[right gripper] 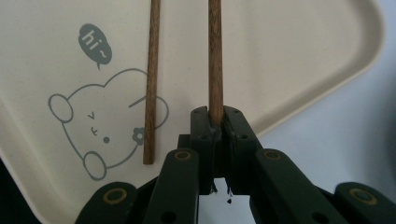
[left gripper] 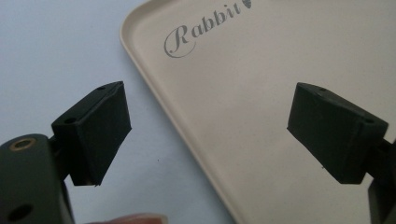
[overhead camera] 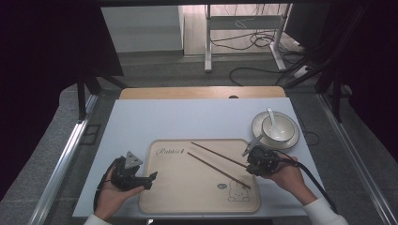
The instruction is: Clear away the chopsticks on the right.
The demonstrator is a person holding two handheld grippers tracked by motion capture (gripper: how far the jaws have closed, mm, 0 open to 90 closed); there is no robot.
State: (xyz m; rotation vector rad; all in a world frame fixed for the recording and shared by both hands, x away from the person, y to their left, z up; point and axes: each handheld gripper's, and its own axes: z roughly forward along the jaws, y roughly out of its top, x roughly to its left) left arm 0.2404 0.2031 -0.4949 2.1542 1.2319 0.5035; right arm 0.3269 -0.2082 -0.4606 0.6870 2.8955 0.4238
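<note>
The right gripper has its jaws pinched tight on the near end of one chopstick, while the second chopstick of the pair lies loose on the beige tray, its tip across the printed rabbit. The left gripper hangs with jaws spread wide and empty over the tray's left rim. Beyond the tray's right corner on the white table sits one plate carrying one bowl with one spoon in it.

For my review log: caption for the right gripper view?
Right hand-held gripper shut on one chopstick; the other chopstick lies on the rabbit tray.
</note>
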